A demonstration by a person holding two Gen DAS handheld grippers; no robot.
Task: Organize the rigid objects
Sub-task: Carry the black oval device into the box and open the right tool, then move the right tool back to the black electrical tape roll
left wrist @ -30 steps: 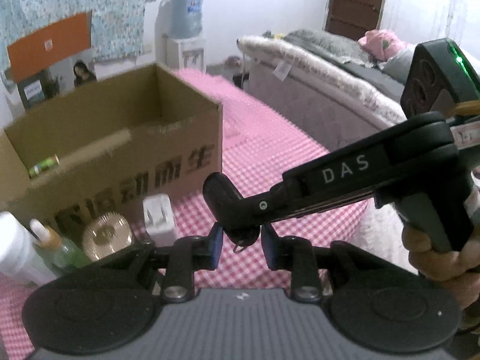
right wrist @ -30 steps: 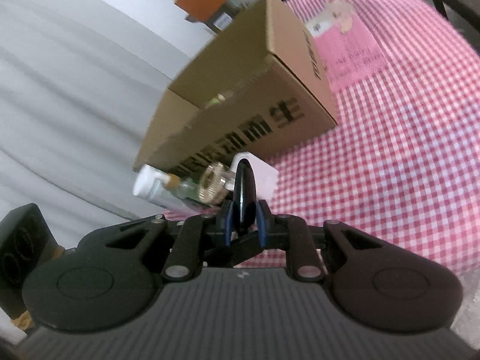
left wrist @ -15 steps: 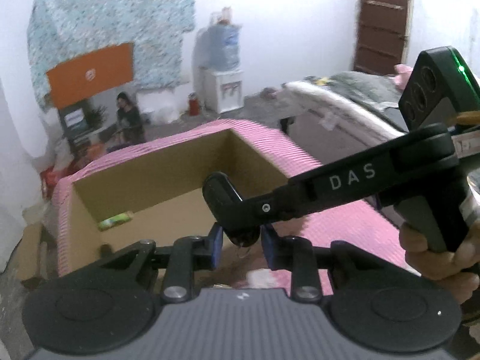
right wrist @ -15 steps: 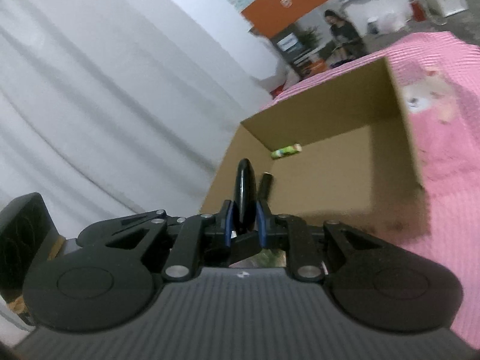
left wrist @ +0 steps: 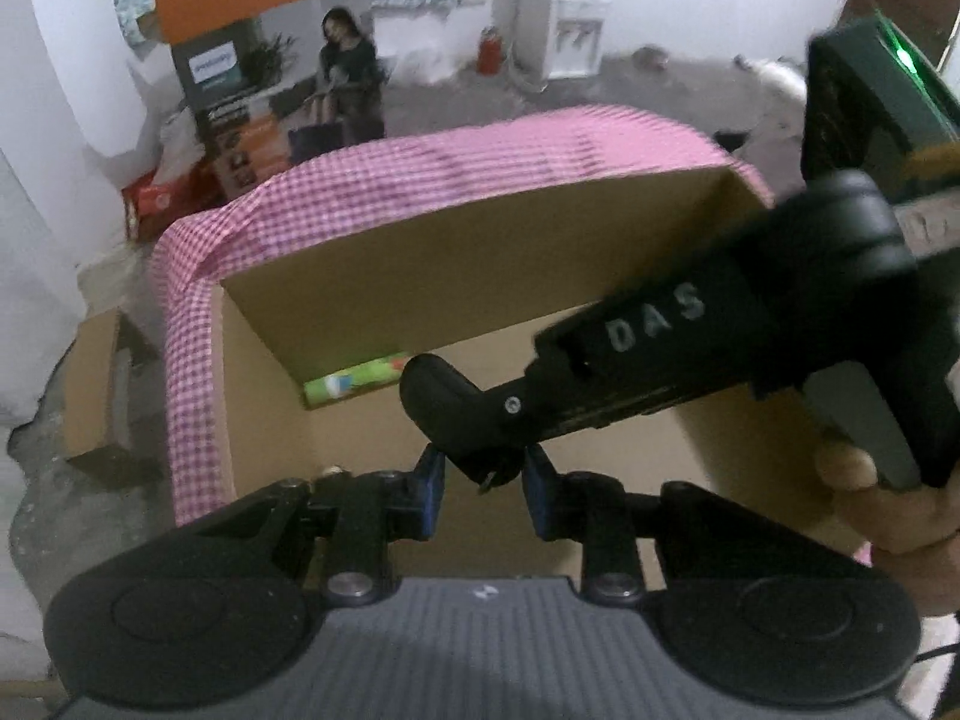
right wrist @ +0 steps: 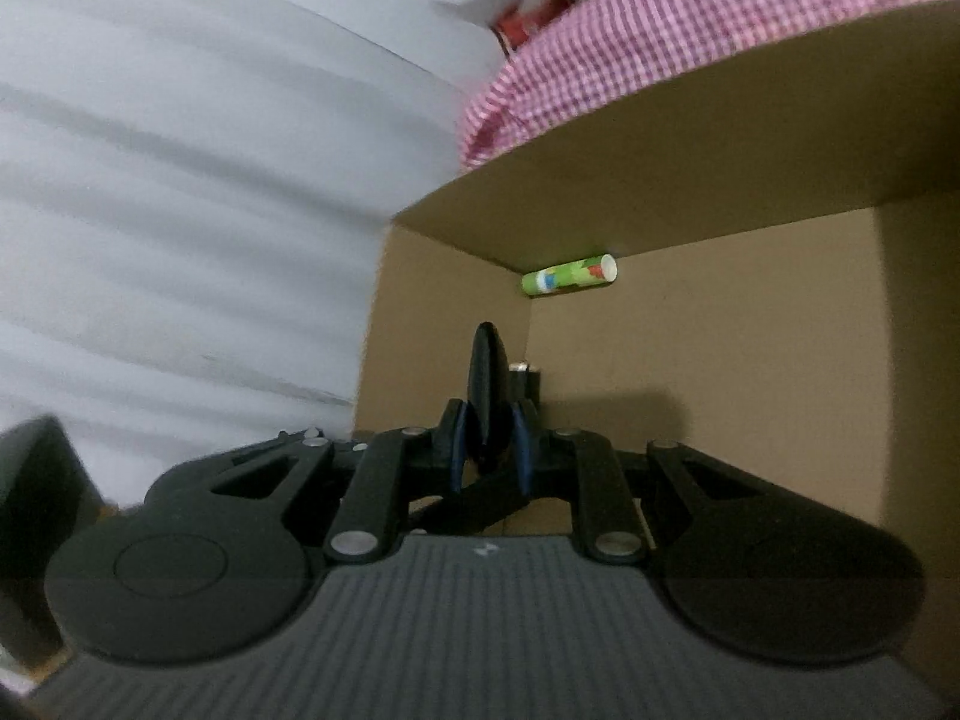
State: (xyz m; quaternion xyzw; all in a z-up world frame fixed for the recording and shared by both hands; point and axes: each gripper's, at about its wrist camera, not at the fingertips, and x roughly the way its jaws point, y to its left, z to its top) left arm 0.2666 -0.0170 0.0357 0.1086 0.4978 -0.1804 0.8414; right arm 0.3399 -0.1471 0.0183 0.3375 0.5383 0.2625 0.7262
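Note:
Both grippers hold one black flat object (left wrist: 456, 414) over the open cardboard box (left wrist: 480, 252). My left gripper (left wrist: 483, 480) has its blue pads on either side of the object's lower end. My right gripper (right wrist: 487, 438) is shut on the same black object (right wrist: 487, 384), seen edge-on; its arm marked DAS (left wrist: 660, 318) crosses the left wrist view. A green tube (left wrist: 354, 381) lies on the box floor against the far wall, also in the right wrist view (right wrist: 570, 276). A small dark cylinder (right wrist: 528, 378) stands in the box behind the object.
The box sits on a pink checked cloth (left wrist: 420, 162). Beyond the table are a printed display stand (left wrist: 270, 90), a water dispenser (left wrist: 558, 30) and white curtains (right wrist: 180, 180). A second cardboard box (left wrist: 96, 384) stands on the floor at left.
Both grippers have moved together with the black object from in front of the box to above and into its opening. The bottles and white charger have dropped out of view.

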